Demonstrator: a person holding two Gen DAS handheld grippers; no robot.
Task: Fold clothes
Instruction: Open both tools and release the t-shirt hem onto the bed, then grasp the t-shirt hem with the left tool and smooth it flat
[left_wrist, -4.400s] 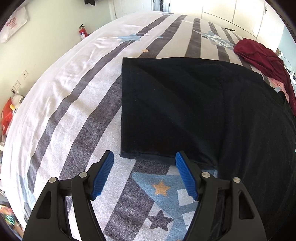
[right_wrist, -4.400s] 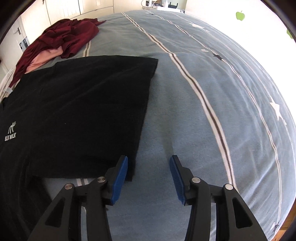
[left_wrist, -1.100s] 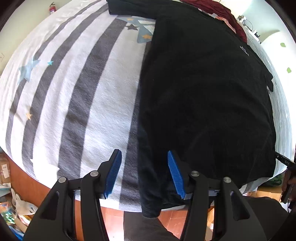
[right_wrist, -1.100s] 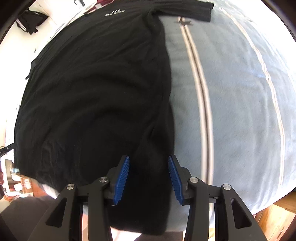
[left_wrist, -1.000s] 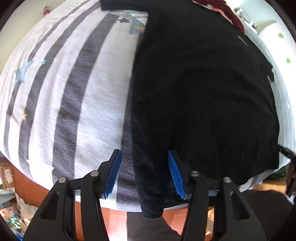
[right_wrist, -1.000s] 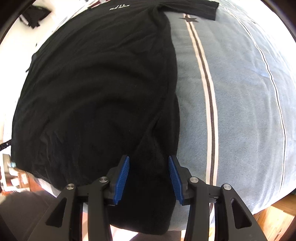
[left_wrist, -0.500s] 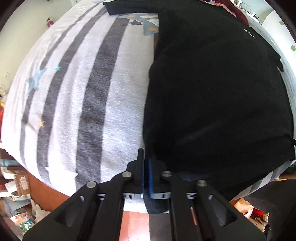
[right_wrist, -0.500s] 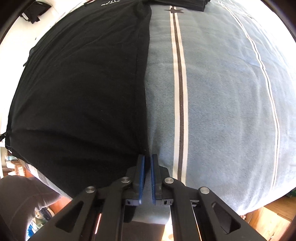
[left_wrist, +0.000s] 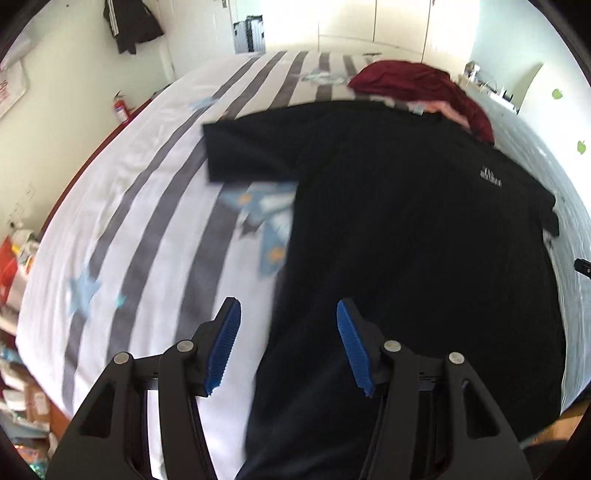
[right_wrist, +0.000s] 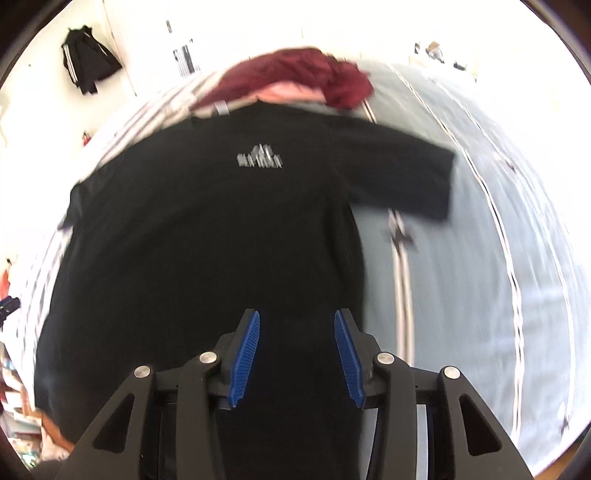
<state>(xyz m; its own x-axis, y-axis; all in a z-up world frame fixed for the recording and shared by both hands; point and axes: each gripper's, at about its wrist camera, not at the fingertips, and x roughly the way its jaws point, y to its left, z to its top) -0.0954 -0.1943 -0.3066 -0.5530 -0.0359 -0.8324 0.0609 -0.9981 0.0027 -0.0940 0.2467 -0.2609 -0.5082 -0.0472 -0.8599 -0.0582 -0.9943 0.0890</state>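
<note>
A bed (left_wrist: 155, 206) fills both views; its cover is white with grey stripes and pale blue stars on the side beyond the left fingers, and plain blue with thin dark-and-white stripes (right_wrist: 402, 288) on the side beyond the right fingers. One black T-shirt (left_wrist: 406, 236) lies spread flat across the bed, both short sleeves out, a small pale logo (right_wrist: 259, 158) on the chest. Past its collar, at the far end from both sets of fingers, sits one heap of dark red cloth (right_wrist: 299, 74) over a strip of pink. Cream walls enclose the room; one dark jacket with white stripes (left_wrist: 131, 26) hangs high to the left, one red fire extinguisher (left_wrist: 121, 109) stands by the wall, and white cupboard doors close the far end. The left gripper (left_wrist: 288, 347) has just been opening: its blue pads (left_wrist: 223, 347) stand apart with the shirt's side edge lying below the gap, gripped by neither pad. The right gripper (right_wrist: 296, 358) has likewise just been opening, pads parted above the lower body of the shirt, holding nothing. Both views are motion-blurred.
</note>
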